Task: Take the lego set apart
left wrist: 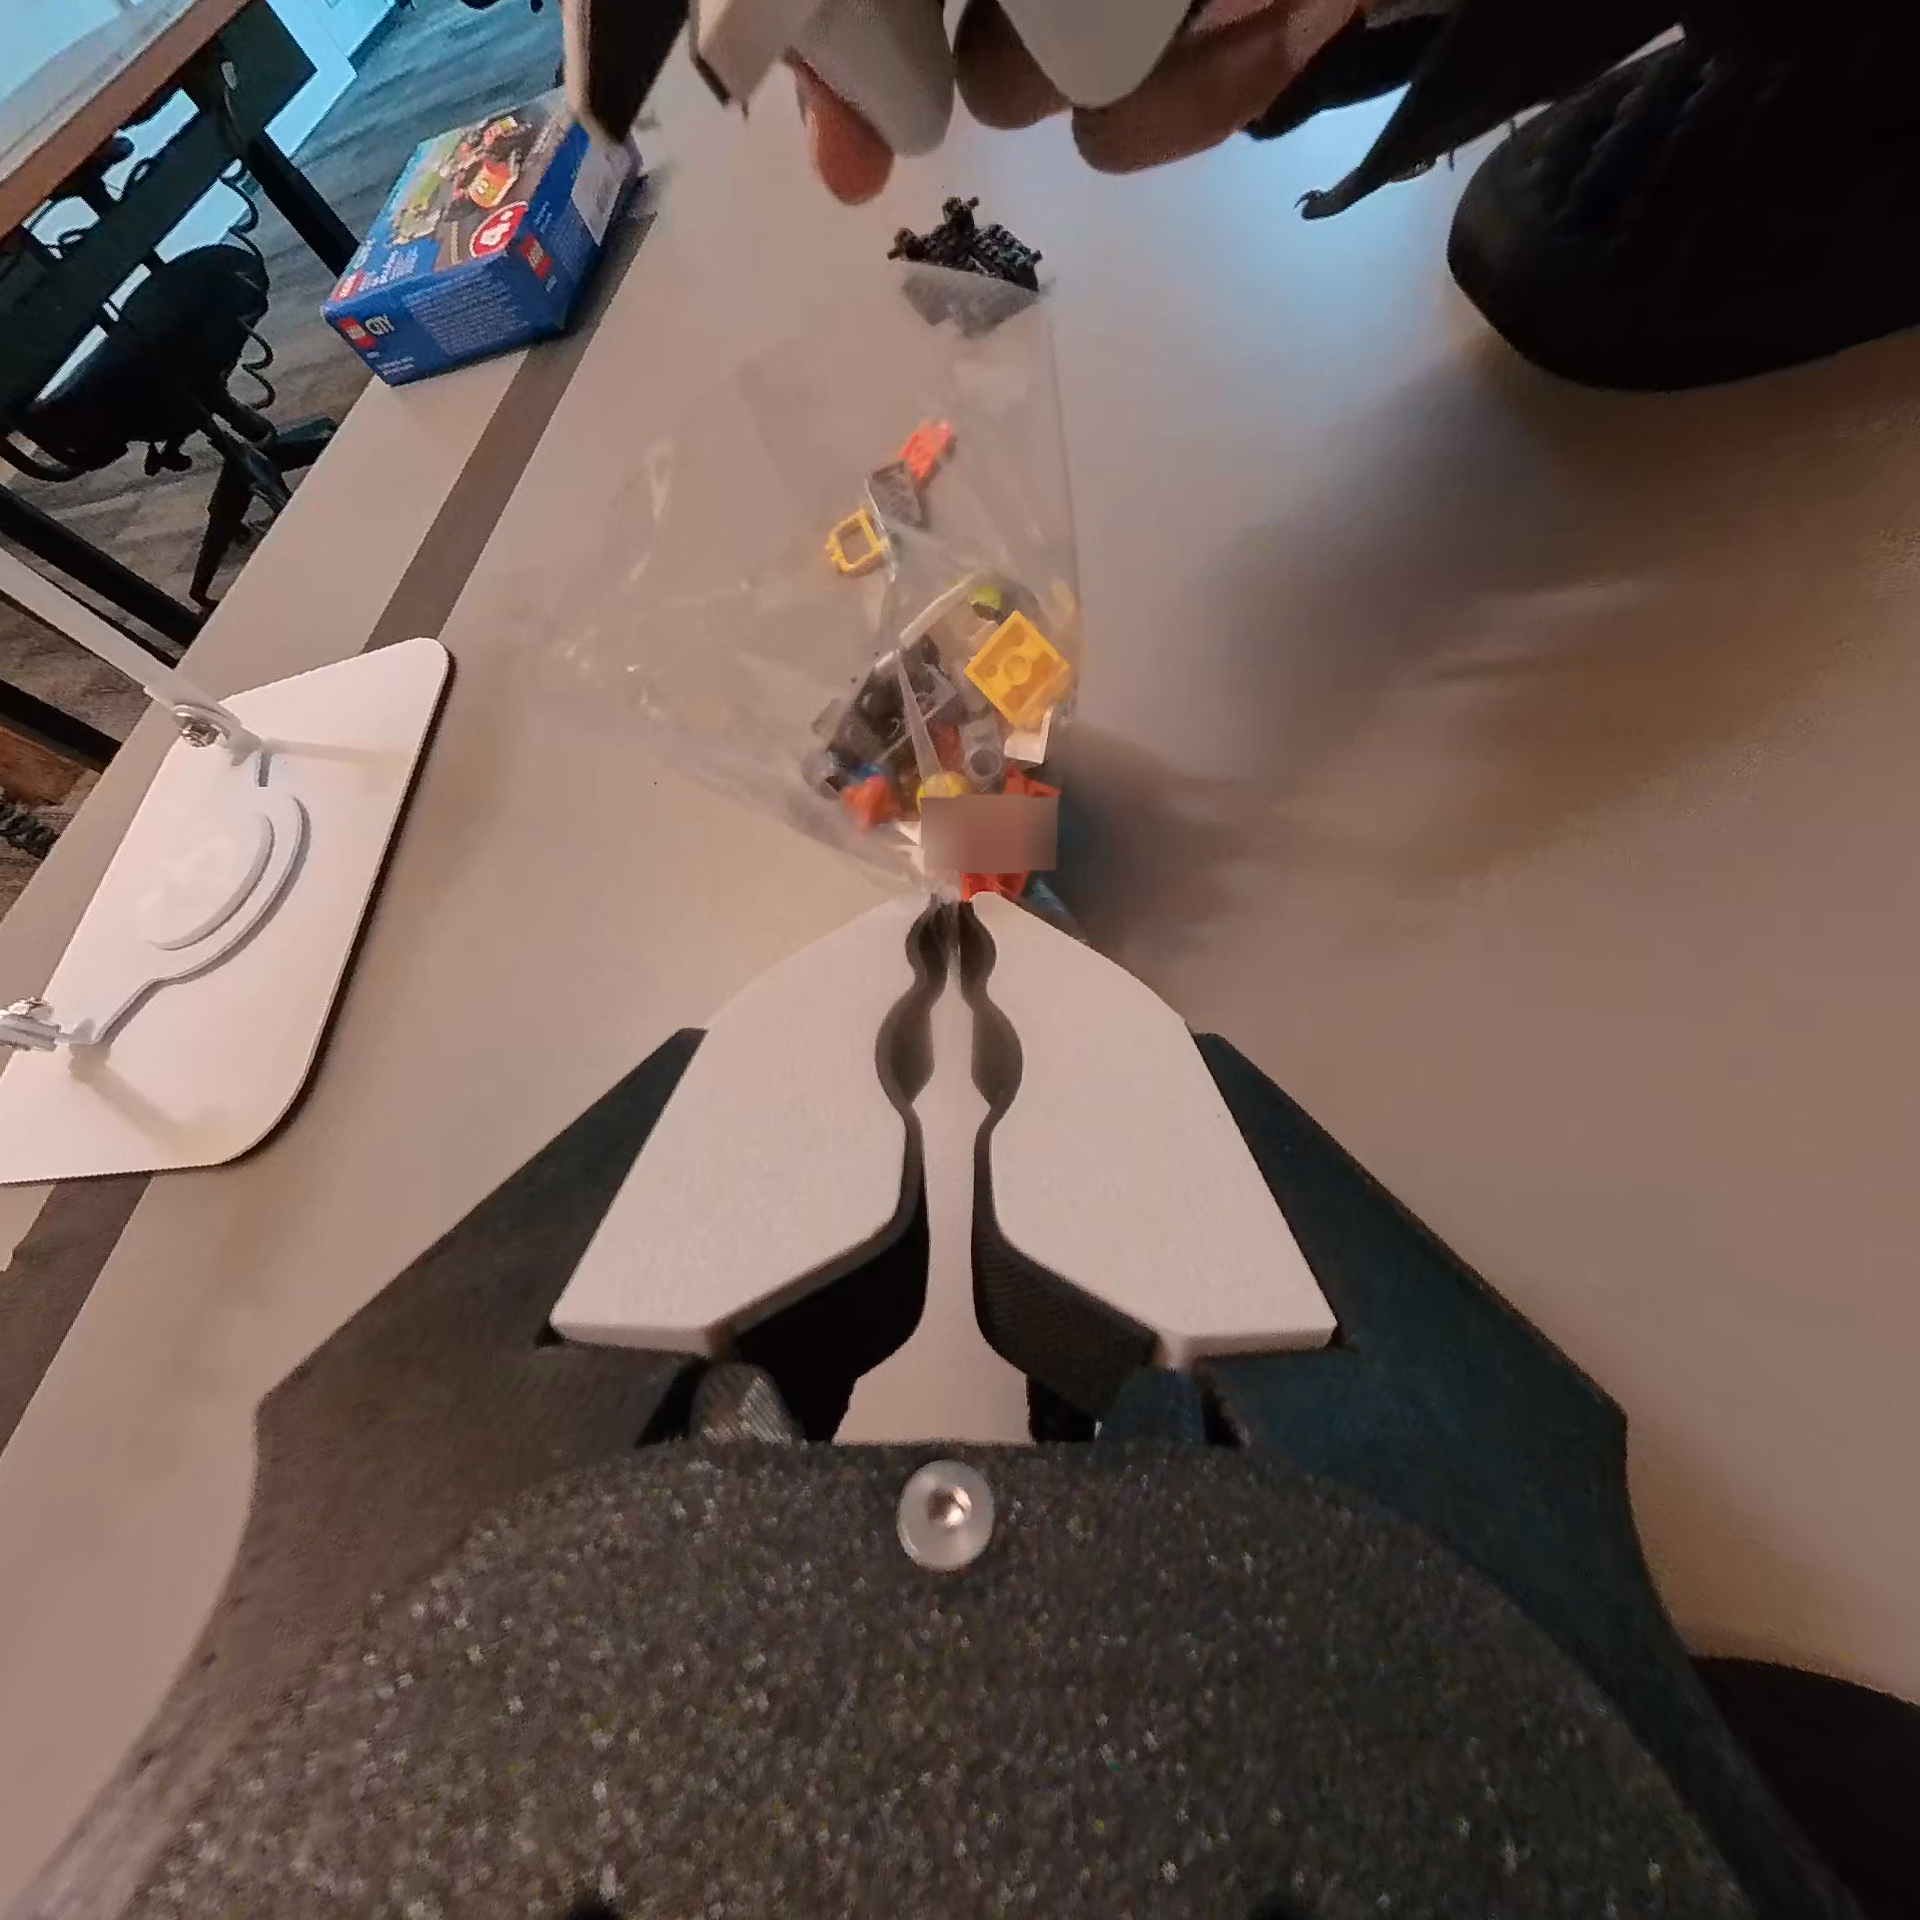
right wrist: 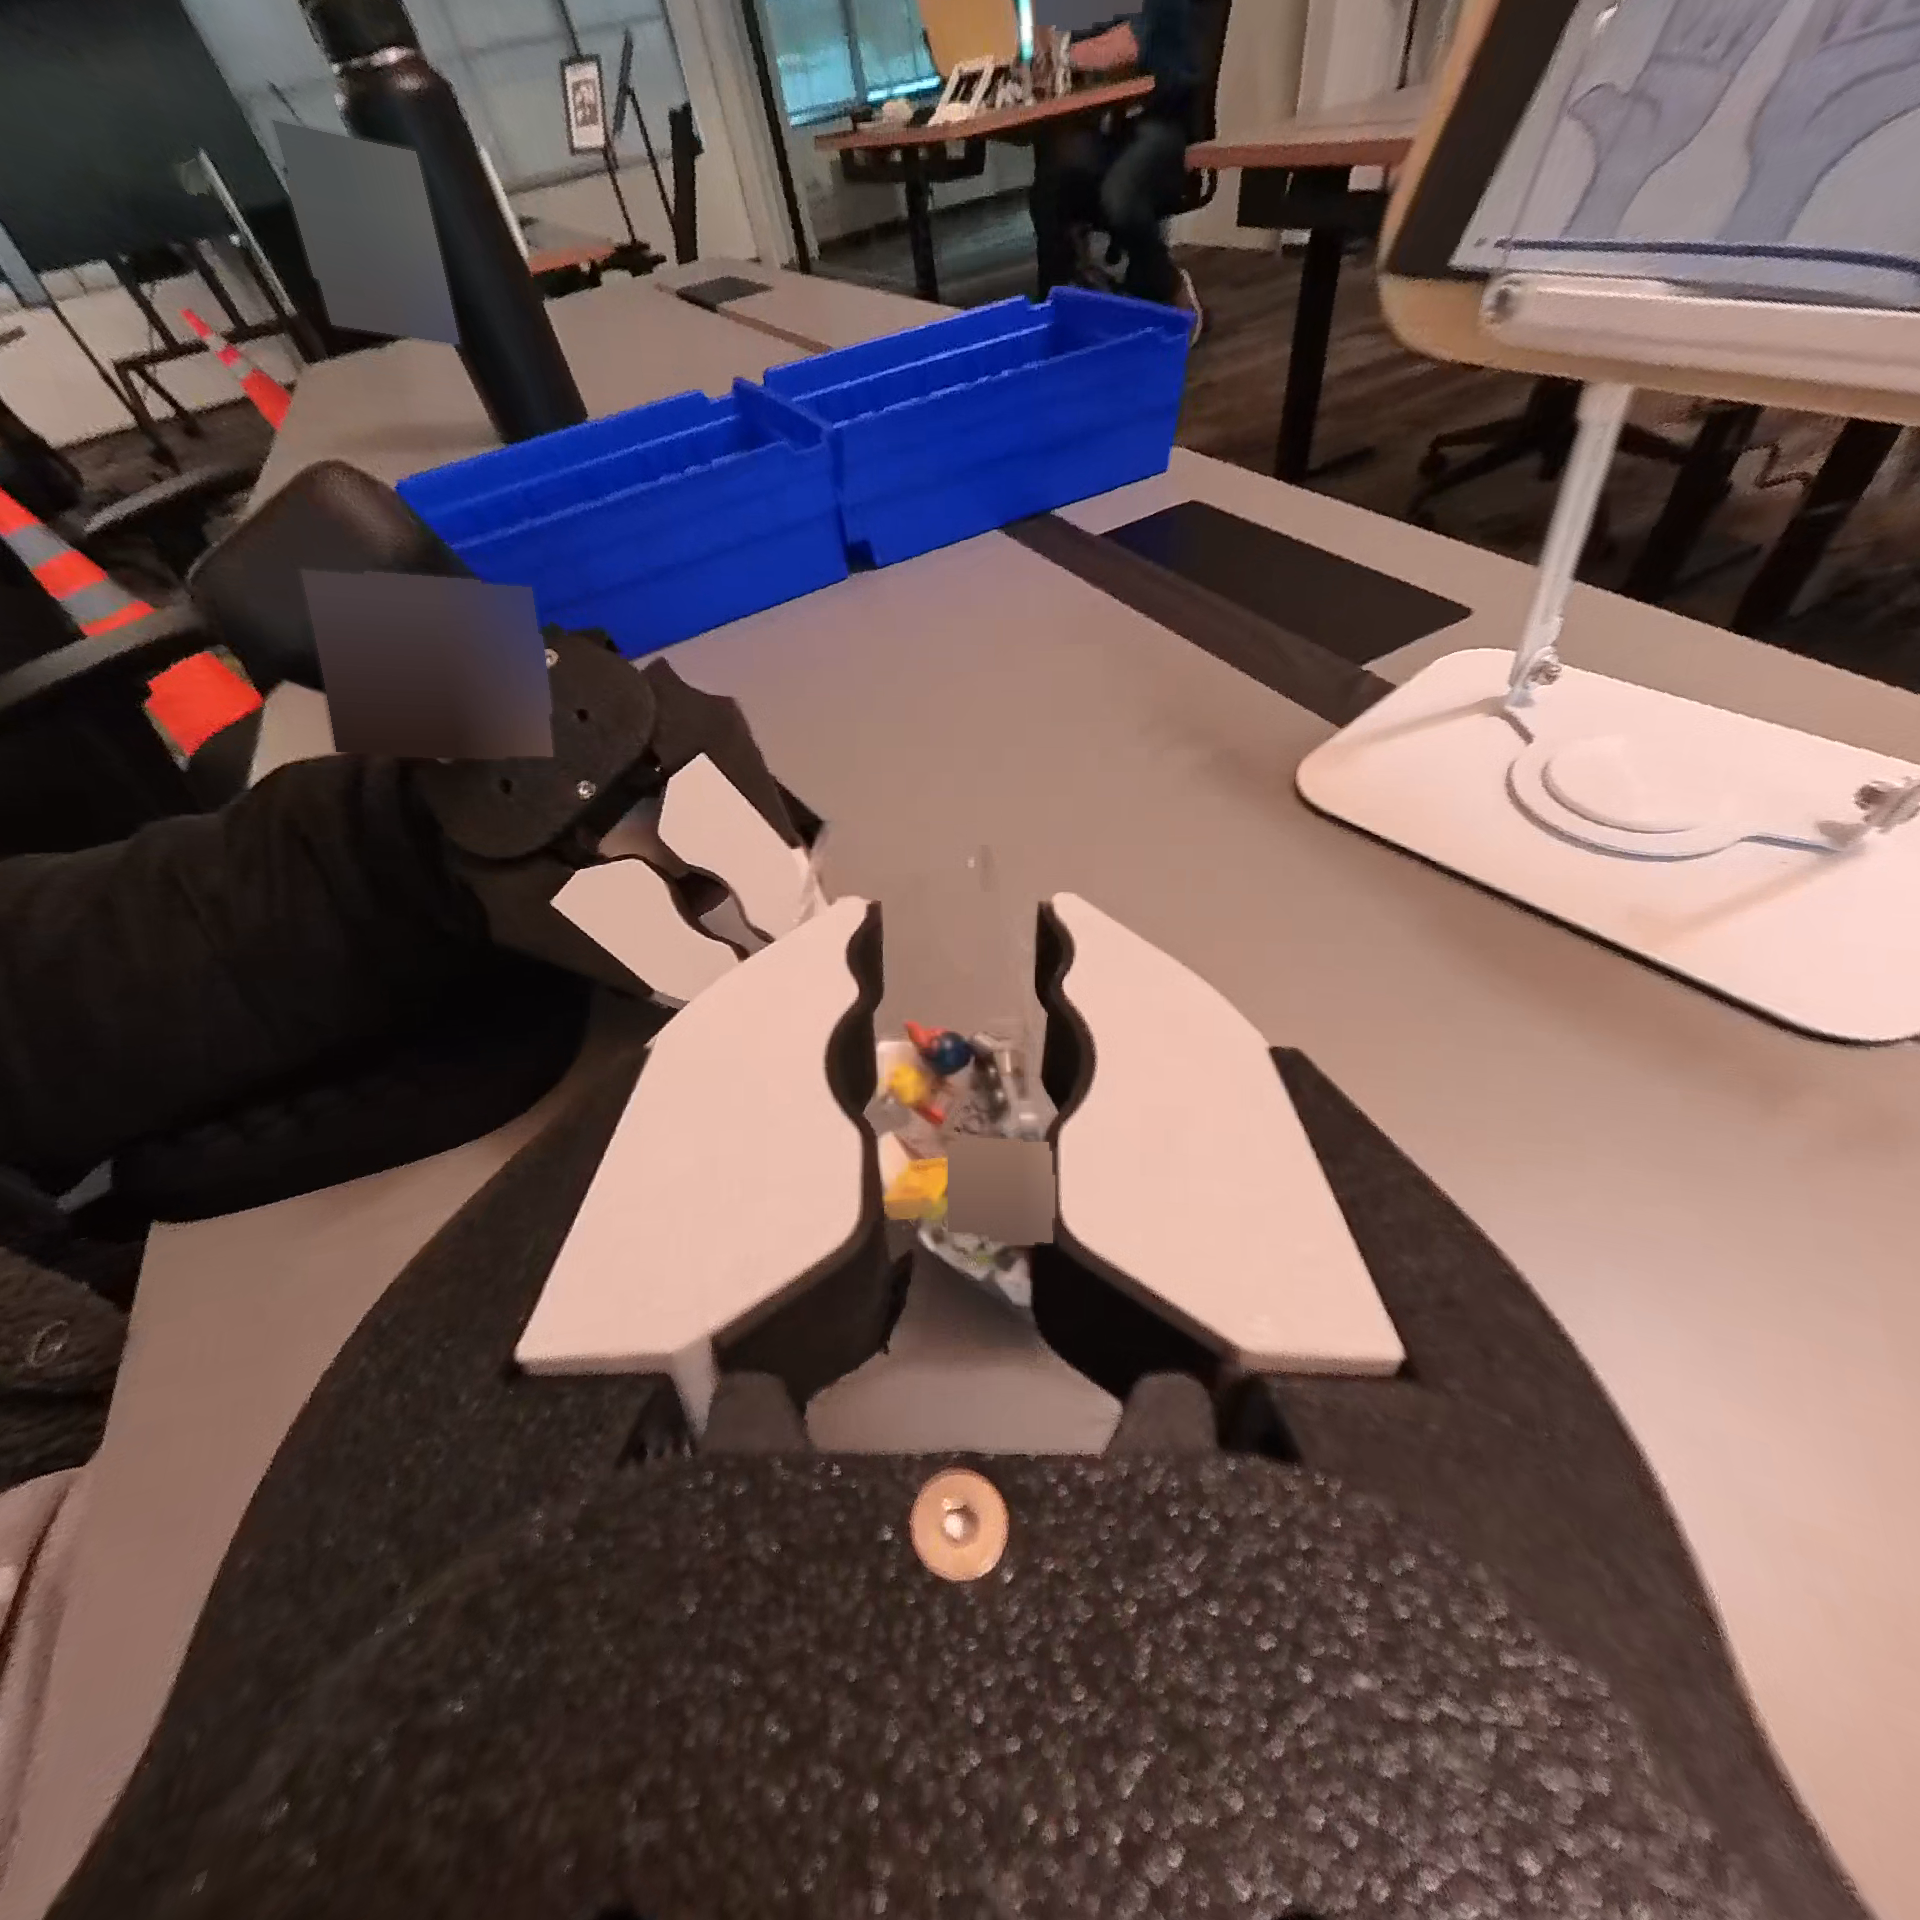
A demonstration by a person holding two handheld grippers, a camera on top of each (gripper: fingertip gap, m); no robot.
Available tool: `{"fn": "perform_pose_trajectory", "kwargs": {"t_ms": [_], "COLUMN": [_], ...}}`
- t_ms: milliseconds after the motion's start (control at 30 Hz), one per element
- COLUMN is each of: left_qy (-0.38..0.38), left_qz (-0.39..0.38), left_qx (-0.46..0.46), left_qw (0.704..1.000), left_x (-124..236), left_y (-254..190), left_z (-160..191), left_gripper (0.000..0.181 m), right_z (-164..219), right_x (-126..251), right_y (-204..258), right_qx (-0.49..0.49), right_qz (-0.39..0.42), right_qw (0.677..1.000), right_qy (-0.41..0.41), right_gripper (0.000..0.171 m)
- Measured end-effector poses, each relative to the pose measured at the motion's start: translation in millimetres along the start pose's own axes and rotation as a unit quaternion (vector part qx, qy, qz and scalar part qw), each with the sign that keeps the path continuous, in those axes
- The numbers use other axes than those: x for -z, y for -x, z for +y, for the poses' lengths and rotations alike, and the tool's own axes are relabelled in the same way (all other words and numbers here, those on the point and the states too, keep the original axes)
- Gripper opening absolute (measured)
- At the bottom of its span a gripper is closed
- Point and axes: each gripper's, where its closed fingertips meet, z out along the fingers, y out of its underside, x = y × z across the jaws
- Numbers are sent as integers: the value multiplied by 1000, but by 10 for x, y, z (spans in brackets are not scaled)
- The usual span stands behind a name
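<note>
A clear plastic bag point(left wrist: 831, 582) of loose lego pieces, among them a yellow brick point(left wrist: 1018, 665), hangs stretched over the grey table. My left gripper point(left wrist: 945, 920) is shut on the bag's near corner. The right gripper's white fingers point(left wrist: 748, 52) show at the top edge beyond the bag's far end. In the right wrist view my right gripper point(right wrist: 961, 914) is open, with the bag of pieces point(right wrist: 935, 1122) seen below between its fingers, not pinched. The left gripper point(right wrist: 727, 894) shows there to the left.
A blue lego box point(left wrist: 488, 249) lies at the table's far left edge. A small pile of black pieces point(left wrist: 966, 244) lies past the bag. A white stand base point(right wrist: 1621, 831) sits to the right, and two blue bins point(right wrist: 800, 457) stand at the back. A black sleeve point(right wrist: 208, 935) rests at the left. The grippers' ends are close to 11 cm from one another.
</note>
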Motion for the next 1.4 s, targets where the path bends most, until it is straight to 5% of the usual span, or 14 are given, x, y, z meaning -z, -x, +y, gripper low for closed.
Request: {"fn": "perform_pose_trajectory", "kwargs": {"t_ms": [100,300,433,600,867,1200,1400], "left_qy": [1,2,4,4,3,2,3], "left_qz": [0,-2,-2,-3,-5,-4,-4], "left_qx": [0,-3,-4,-6,-1,1,-1], "left_qw": [1000,1000,1000,1000,1000,1000,1000], "left_x": [0,4,6,8,-1,-11,-10], "left_y": [1,3,6,7,17,20,18], "left_z": [2,0,2,0,7,16,16], "left_gripper": [1,1,1,1,1,1,1], "right_z": [147,1217,1498,1371,178,19,488], "right_x": [147,249,190,186,19,-16,259], "right_y": [-241,-644,-665,-608,33,0,-836], "right_qx": [-1,100,104,102,136,115,95], "right_qz": [29,53,31,21,-52,-65,53], "right_qw": [999,966,957,964,986,990,983], "right_qy": [27,233,268,244,85,49,150], "right_gripper": [27,32,30,16,16,29,25]}}
